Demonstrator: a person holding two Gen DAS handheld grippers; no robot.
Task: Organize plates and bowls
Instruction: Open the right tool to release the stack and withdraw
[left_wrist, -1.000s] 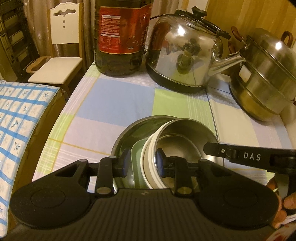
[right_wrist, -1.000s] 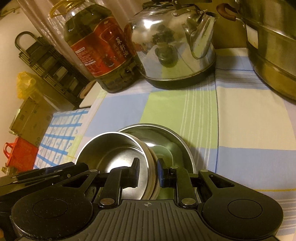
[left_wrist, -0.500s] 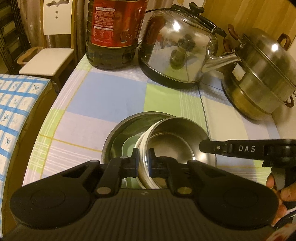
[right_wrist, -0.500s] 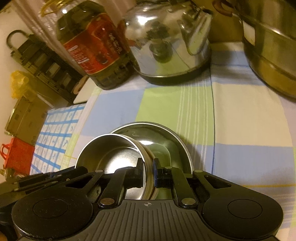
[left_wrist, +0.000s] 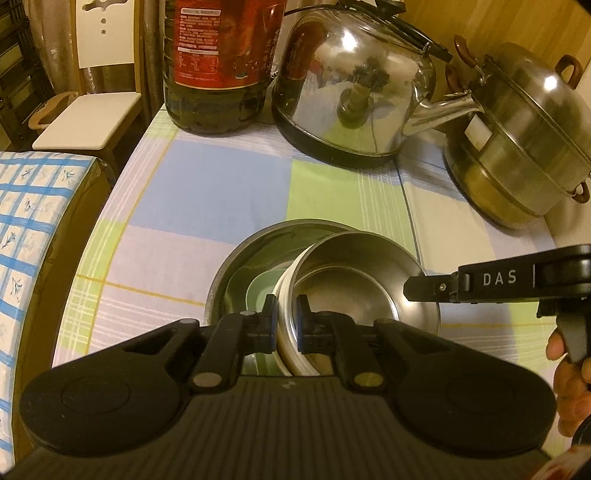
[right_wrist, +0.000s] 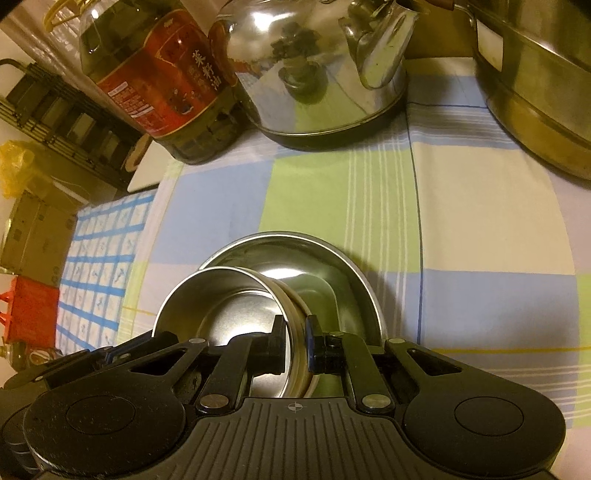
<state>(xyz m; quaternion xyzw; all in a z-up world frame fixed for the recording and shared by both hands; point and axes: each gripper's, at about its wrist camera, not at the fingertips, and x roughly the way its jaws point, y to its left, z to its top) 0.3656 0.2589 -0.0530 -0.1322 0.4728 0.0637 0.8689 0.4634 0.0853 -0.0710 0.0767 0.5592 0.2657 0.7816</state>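
Note:
A small steel bowl with a white outer wall (left_wrist: 347, 288) (right_wrist: 229, 310) hangs tilted over a wide steel bowl (left_wrist: 258, 251) (right_wrist: 332, 280) on the checked tablecloth. My left gripper (left_wrist: 286, 317) is shut on the small bowl's near left rim. On the opposite rim my right gripper (right_wrist: 295, 336) is shut too; it shows in the left wrist view as a black finger marked DAS (left_wrist: 491, 280). A pale green dish (left_wrist: 264, 291) lies inside the wide bowl, partly hidden under the small bowl.
At the back stand a big oil bottle (left_wrist: 221, 62) (right_wrist: 159, 74), a steel kettle (left_wrist: 358, 85) (right_wrist: 314, 62) and a lidded steel steamer pot (left_wrist: 517, 140) (right_wrist: 535, 81). A blue-checked surface (left_wrist: 26, 229) and a white chair (left_wrist: 88, 114) lie left. A hand (left_wrist: 569, 387) shows at right.
Both grippers closed onto the small bowl's rim, the left on one side and the right on the other. The bowl now sits slightly higher and more tilted over the wide bowl.

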